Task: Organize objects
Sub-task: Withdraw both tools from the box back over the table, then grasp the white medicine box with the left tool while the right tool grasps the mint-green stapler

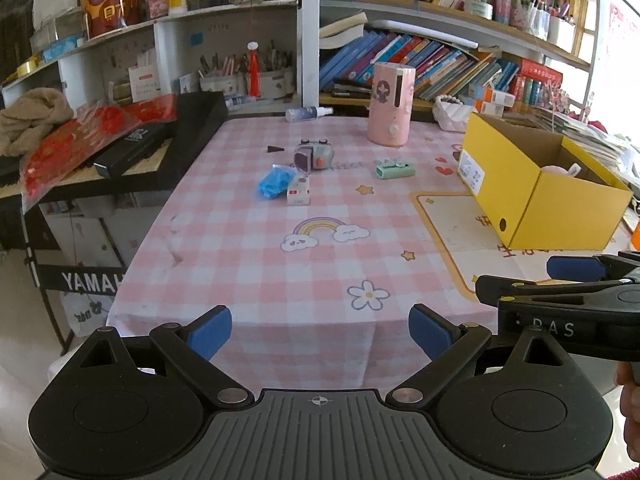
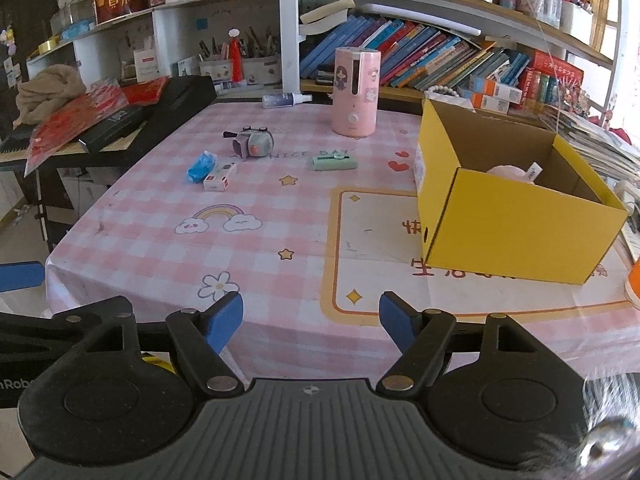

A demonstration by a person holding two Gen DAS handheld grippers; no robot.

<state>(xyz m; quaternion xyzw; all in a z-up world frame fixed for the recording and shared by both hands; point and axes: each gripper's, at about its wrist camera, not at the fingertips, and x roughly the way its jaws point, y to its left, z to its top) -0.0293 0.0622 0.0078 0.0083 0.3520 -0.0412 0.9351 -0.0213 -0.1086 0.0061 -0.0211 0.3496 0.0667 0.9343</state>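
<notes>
Lying scattered toward the far half of the worktop (image 2: 280, 232) are the loose things: a blue packet (image 2: 201, 166) touching a small white carton (image 2: 219, 178), a grey toy camera (image 2: 253, 145) with an orange button just behind them, and a green clip-like gadget (image 2: 334, 162) to their right, beside the printed words "NICE DAY". A pink cylinder (image 2: 355, 92) bearing a cartoon girl stands upright behind these, and a spray bottle (image 2: 286, 100) lies on its side at the far edge. The yellow box (image 2: 516, 232) sits open on the right side of the worktop, with something pale pink and a white tag inside, and a white label on its short end too small to read. The left gripper (image 1: 320, 334) hangs over the near edge with its blue pads wide apart and nothing between them; the right gripper (image 2: 311, 322) does likewise, and seen from the left wrist its side carries the letters "DAS". To the left a black keyboard (image 1: 132, 148) under red packets rests on a stand reading "YAMAH", the end cut off. Crowded bookshelves (image 2: 440, 56) rise behind.
</notes>
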